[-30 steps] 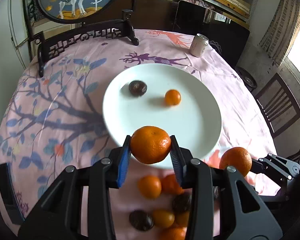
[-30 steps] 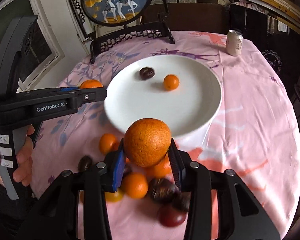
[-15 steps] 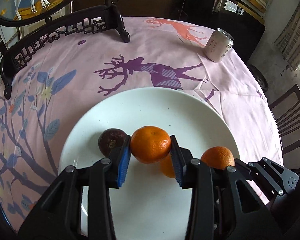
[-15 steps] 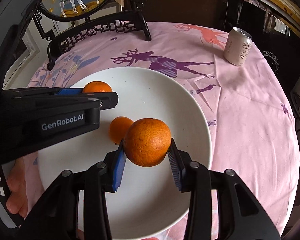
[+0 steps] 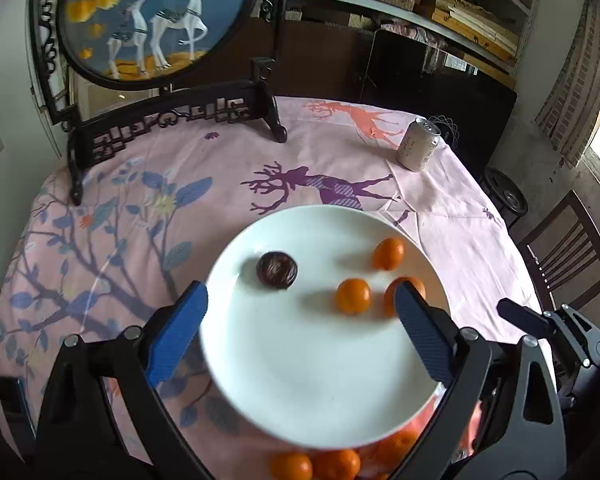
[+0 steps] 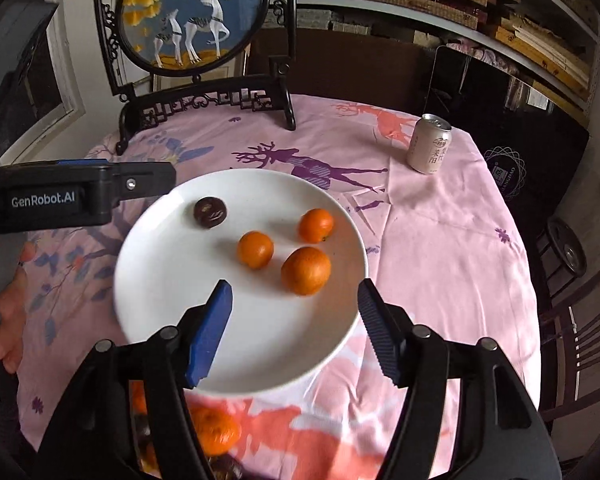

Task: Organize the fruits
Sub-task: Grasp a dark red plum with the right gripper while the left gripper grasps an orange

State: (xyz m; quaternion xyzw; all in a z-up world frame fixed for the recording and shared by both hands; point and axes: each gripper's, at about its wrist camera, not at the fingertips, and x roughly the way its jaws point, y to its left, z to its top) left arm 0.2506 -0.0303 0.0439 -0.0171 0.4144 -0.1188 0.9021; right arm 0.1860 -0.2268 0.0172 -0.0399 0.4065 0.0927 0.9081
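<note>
1. Left wrist view: the left gripper [image 5: 300, 312] has its blue pads spread wide, and nothing is between them. Its jaws have just been opening. It hangs above the near part of the white plate [image 5: 300, 380].
2. On the plate lie one dark round fruit [image 5: 276, 270] and three orange fruits: a small orange [image 5: 353, 296] near the middle, a far orange [image 5: 388, 254] toward the back rim, and a big orange [image 5: 394, 292] that is partly hidden behind the right finger of the gripper.
3. At the bottom edge, just before the plate, some loose oranges [image 5: 316, 465] lie on the pink tablecloth [image 5: 180, 184]. A drink can [image 5: 418, 144] stands upright at the far side. A round deer screen [image 5: 156, 20] on a dark stand is at the back left. The other gripper shows at the right edge.
4. Right wrist view: the right gripper [image 6: 294, 308] is also spread apart with nothing between its pads; its jaws have just been opening. The big orange [image 6: 306, 270] lies free on the plate [image 6: 172, 280], just in front of the fingertips and not touching them.
5. The small orange [image 6: 255, 249] and the far orange [image 6: 316, 225] lie close behind it, and the dark round fruit [image 6: 210, 211] is apart, toward the left rim.
6. More fruit, an orange one [image 6: 216, 430] and dark ones, is blurred under the gripper at the bottom. The left gripper [image 6: 156, 180] reaches in from the left, and a hand [image 6: 6, 320] shows at the left edge. The can [image 6: 430, 144] stands beyond the plate at the right.
</note>
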